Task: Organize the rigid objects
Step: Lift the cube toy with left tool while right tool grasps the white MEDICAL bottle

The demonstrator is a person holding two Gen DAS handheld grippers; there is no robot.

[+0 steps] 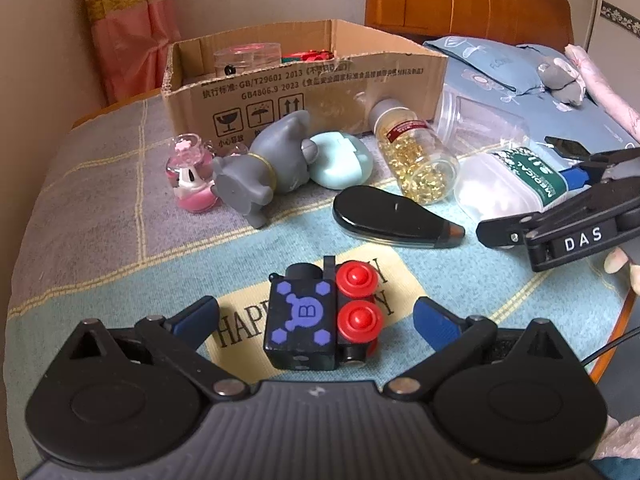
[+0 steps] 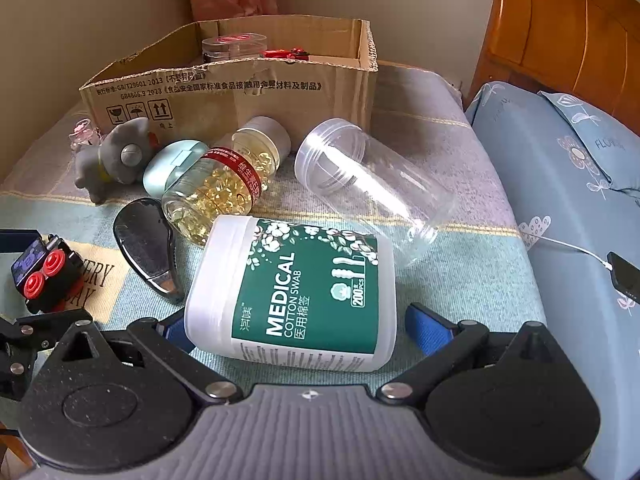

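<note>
Left wrist view: the left gripper (image 1: 316,320) stands open around a black block toy with red knobs (image 1: 320,318); beyond it, the brown cardboard box (image 1: 304,92) holds only a few items.

Right wrist view: the right gripper (image 2: 296,330), open, flanks a white-and-green cotton swab tub (image 2: 296,292) (most things remain on the bed).

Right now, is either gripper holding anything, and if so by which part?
Nothing is held. The left gripper is open around the black toy block, fingers apart from it. The right gripper is open around the cotton swab jar, not clamped.
</note>
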